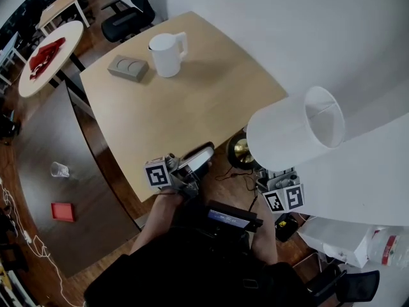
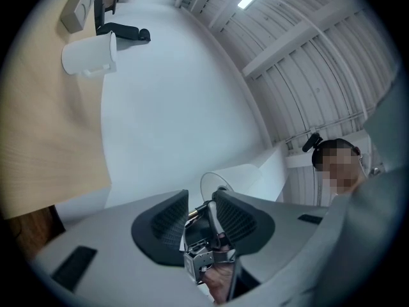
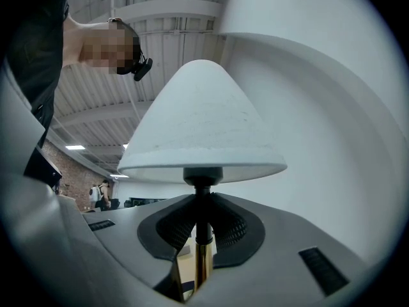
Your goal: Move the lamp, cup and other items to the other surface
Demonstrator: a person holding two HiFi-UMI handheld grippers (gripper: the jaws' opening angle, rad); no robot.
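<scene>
A table lamp with a white shade [image 1: 294, 133] and a brass base [image 1: 243, 151] hangs tilted off the near right edge of the wooden table [image 1: 192, 101]. My right gripper [image 1: 276, 178] is shut on its thin stem [image 3: 202, 235] just under the shade [image 3: 201, 120]; in the head view the shade hides its jaws. My left gripper [image 1: 199, 155] hovers at the table's near edge, left of the lamp. It [image 2: 201, 200] stands open with nothing between its pads. A white handled cup [image 1: 167, 54] and a flat grey item [image 1: 128, 68] rest at the table's far side.
A broad white surface [image 1: 370, 171] curves along the right. A round white table [image 1: 64, 40] with a red cloth [image 1: 45, 55] stands at the far left, black chairs [image 1: 131, 11] behind. On the dark floor lie a clear cup [image 1: 59, 169], a red box [image 1: 62, 211] and cables.
</scene>
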